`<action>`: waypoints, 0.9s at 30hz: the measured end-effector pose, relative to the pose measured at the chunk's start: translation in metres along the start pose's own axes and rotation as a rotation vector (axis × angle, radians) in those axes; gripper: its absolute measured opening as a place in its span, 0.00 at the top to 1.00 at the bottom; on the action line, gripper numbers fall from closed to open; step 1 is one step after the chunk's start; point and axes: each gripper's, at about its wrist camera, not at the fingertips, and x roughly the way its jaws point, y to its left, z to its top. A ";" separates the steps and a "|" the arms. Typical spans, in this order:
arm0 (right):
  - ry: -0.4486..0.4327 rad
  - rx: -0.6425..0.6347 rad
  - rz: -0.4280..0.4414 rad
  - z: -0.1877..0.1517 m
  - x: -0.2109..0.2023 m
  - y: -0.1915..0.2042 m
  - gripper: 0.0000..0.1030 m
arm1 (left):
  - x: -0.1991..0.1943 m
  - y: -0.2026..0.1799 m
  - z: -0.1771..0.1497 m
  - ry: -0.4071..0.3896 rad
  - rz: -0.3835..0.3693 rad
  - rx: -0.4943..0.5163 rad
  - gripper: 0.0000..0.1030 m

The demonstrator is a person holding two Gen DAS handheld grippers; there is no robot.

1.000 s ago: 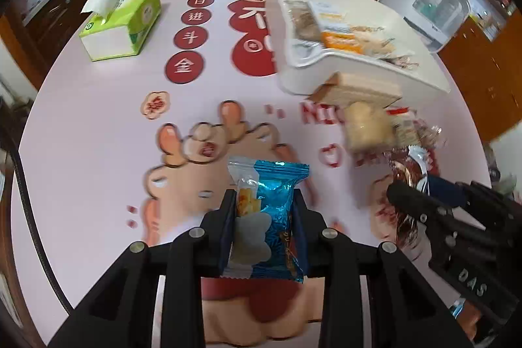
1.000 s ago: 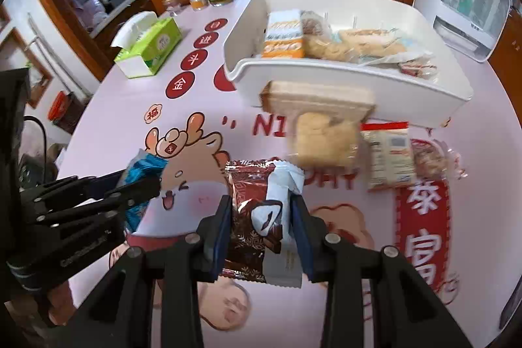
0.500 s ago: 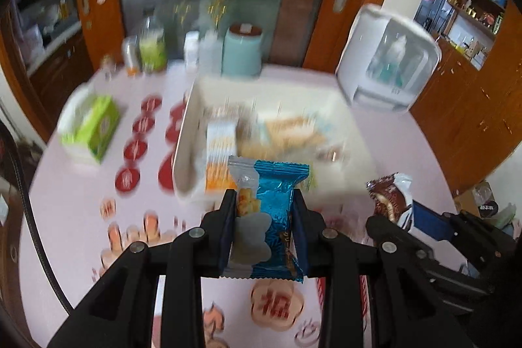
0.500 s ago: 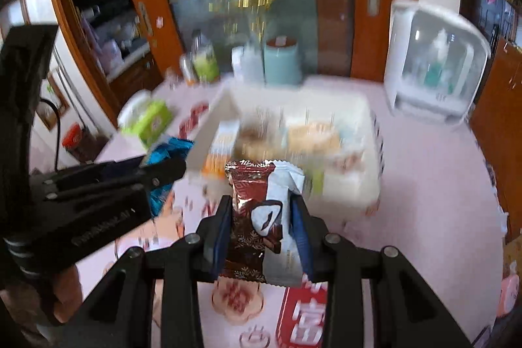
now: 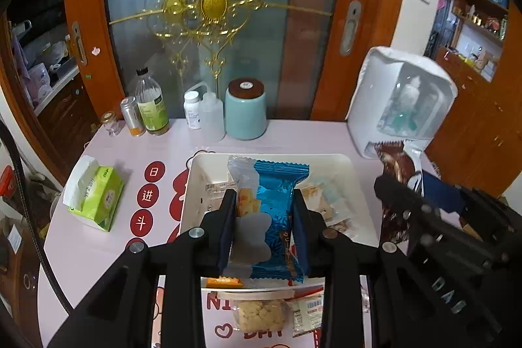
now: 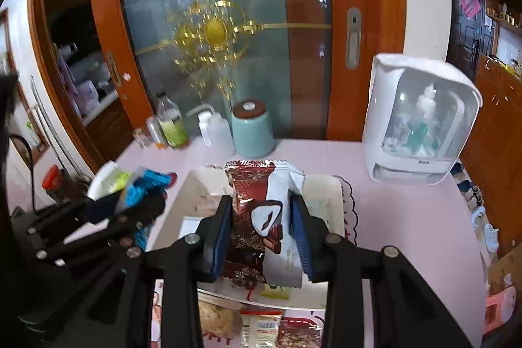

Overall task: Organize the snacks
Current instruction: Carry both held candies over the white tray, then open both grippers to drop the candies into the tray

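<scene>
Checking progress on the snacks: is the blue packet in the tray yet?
Not yet. The blue packet is clamped in the left gripper, above the tray.

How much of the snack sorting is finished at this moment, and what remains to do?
Done: several wrapped snacks already lie in the white tray. In hand: the left gripper is shut on a blue packet and the right gripper on a dark red packet, both held above the tray, not released. Left: a pale cookie pack and a few small packets on the table in front of the tray.
</scene>
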 end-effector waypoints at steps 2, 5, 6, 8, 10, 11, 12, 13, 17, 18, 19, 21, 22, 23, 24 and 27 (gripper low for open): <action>0.031 -0.009 -0.011 -0.004 0.014 0.000 0.64 | 0.010 0.000 -0.001 0.011 0.006 0.004 0.70; 0.074 -0.014 -0.029 -0.010 0.035 -0.002 0.64 | 0.027 -0.001 -0.003 0.036 0.018 0.014 0.70; 0.088 -0.011 -0.034 -0.012 0.040 -0.003 0.64 | 0.032 0.000 -0.004 0.042 0.022 0.016 0.70; 0.114 -0.005 -0.043 -0.015 0.053 -0.006 0.64 | 0.044 0.001 -0.005 0.059 0.030 0.023 0.70; 0.128 0.000 -0.049 -0.017 0.061 -0.009 0.64 | 0.056 0.002 -0.006 0.077 0.040 0.026 0.70; 0.142 0.002 -0.054 -0.019 0.066 -0.011 0.64 | 0.059 0.003 -0.006 0.082 0.043 0.025 0.70; 0.149 0.004 -0.055 -0.020 0.070 -0.011 0.64 | 0.064 0.004 -0.006 0.090 0.047 0.025 0.70; 0.159 0.005 -0.057 -0.021 0.073 -0.012 0.64 | 0.068 0.004 -0.007 0.095 0.049 0.025 0.70; 0.183 0.001 -0.065 -0.026 0.085 -0.014 0.64 | 0.082 0.004 -0.009 0.119 0.059 0.036 0.70; 0.186 0.002 -0.067 -0.026 0.087 -0.014 0.64 | 0.085 0.004 -0.010 0.125 0.064 0.040 0.70; 0.191 0.002 -0.068 -0.027 0.090 -0.014 0.64 | 0.088 0.003 -0.010 0.130 0.068 0.043 0.70; 0.206 0.004 -0.063 -0.029 0.095 -0.014 0.63 | 0.092 0.003 -0.010 0.139 0.070 0.044 0.68; 0.213 0.004 -0.060 -0.030 0.097 -0.015 0.63 | 0.094 0.003 -0.011 0.142 0.065 0.042 0.64; 0.225 0.004 -0.058 -0.032 0.101 -0.015 0.63 | 0.096 0.003 -0.011 0.145 0.062 0.040 0.50; 0.233 0.003 -0.054 -0.033 0.103 -0.015 0.63 | 0.096 0.004 -0.011 0.144 0.066 0.039 0.44; 0.268 0.007 -0.031 -0.038 0.111 -0.018 0.52 | 0.097 0.006 -0.010 0.126 0.093 0.038 0.08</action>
